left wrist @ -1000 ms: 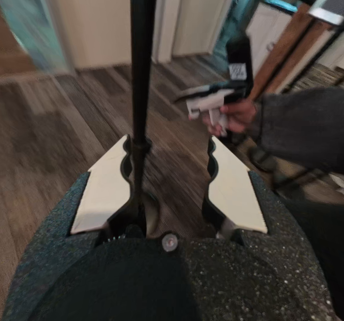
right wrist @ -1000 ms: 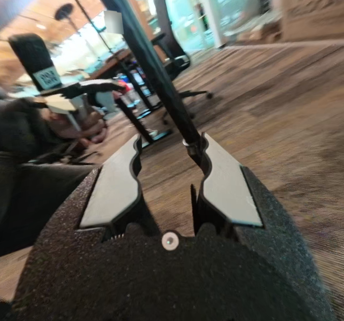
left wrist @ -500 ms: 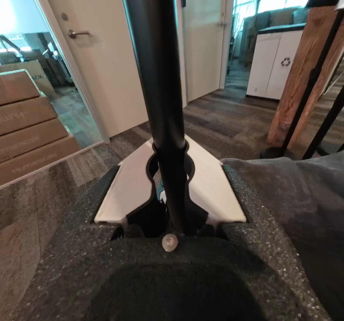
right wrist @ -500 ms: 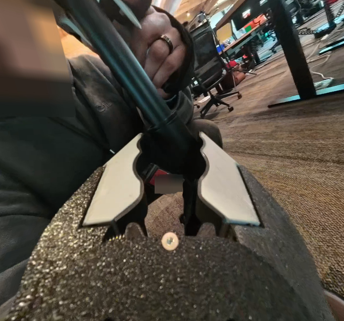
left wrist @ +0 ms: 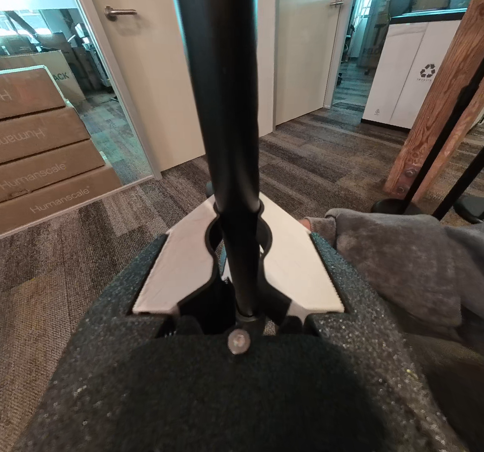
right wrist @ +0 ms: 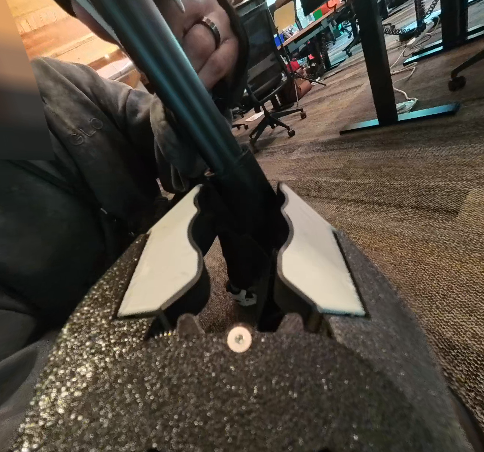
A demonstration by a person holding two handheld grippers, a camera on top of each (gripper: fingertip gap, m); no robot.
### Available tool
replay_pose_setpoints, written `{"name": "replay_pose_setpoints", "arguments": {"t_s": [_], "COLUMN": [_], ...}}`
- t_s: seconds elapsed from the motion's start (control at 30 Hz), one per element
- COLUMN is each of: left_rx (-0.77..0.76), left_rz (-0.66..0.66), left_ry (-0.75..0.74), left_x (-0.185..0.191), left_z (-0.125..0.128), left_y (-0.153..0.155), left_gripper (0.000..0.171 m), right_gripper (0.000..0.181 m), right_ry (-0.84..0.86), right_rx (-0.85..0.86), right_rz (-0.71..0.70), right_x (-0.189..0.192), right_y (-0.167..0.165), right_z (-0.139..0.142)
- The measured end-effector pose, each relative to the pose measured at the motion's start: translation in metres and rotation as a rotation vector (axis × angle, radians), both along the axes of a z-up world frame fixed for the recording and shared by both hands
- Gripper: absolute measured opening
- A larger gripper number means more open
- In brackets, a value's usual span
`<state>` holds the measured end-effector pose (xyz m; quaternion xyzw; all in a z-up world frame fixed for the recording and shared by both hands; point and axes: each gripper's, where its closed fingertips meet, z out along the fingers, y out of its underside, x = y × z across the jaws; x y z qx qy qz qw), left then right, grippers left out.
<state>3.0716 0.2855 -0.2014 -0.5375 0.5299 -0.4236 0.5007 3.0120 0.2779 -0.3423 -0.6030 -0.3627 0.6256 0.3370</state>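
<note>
Both grippers have closed in since a second ago. Left gripper [left wrist: 238,219] jaws pinch the black metal pole [left wrist: 227,98]. Right gripper [right wrist: 239,203] jaws stand spread around its thicker collar [right wrist: 245,177].

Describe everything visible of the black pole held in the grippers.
The black pole is a smooth, matte, metal-looking tube. In the left wrist view it stands upright, clamped between the left gripper's white fingers. In the right wrist view it leans left, a thicker black collar joining sections, between the right gripper's partly closed fingers.
</note>
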Motion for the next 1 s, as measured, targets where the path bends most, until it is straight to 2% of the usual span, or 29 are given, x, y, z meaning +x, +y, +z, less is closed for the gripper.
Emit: {"name": "replay_pose_setpoints", "arguments": {"t_s": [0.2, 0.23, 0.33, 0.37, 0.47, 0.63, 0.77, 0.8, 1.0], "left_rx": [0.004, 0.004, -0.006, -0.016, -0.011, -0.031, -0.016, -0.012, -0.015], "left_rz": [-0.031, -0.03, -0.008, 0.002, -0.011, -0.034, -0.046, -0.046, -0.04], "left_ry": [-0.008, 0.023, 0.157, 0.161, 0.125, 0.087, -0.014, -0.003, -0.003], "left_x": [0.003, 0.003, 0.007, 0.008, 0.006, 0.004, -0.002, -0.004, -0.002], "left_z": [-0.006, -0.017, -0.074, -0.078, -0.06, -0.051, 0.012, 0.019, 0.02], "left_y": [0.001, 0.0, 0.001, 0.003, 0.004, 0.002, 0.001, 0.002, -0.003], "left_gripper": [0.02, 0.02, 0.022, 0.019, 0.02, 0.019, 0.018, 0.018, 0.017], "right_gripper": [0.054, 0.054, 0.053, 0.052, 0.052, 0.052, 0.055, 0.052, 0.052], "right_ry": [0.09, 0.085, 0.075, 0.092, 0.105, 0.182, 0.166, 0.156, 0.158], "right_rx": [-0.007, 0.003, 0.038, 0.035, 0.051, 0.037, 0.027, 0.024, 0.02], "right_rz": [-0.021, -0.035, -0.046, -0.056, -0.063, -0.075, -0.081, -0.094, -0.09], "right_x": [0.003, 0.003, 0.006, 0.007, 0.006, 0.006, 0.004, 0.004, 0.007], "right_y": [0.002, 0.001, 0.0, 0.002, 0.002, 0.002, 0.003, 0.005, 0.002], "right_z": [0.002, 0.002, 0.002, 0.003, 0.003, 0.005, 0.005, 0.005, 0.004]}}
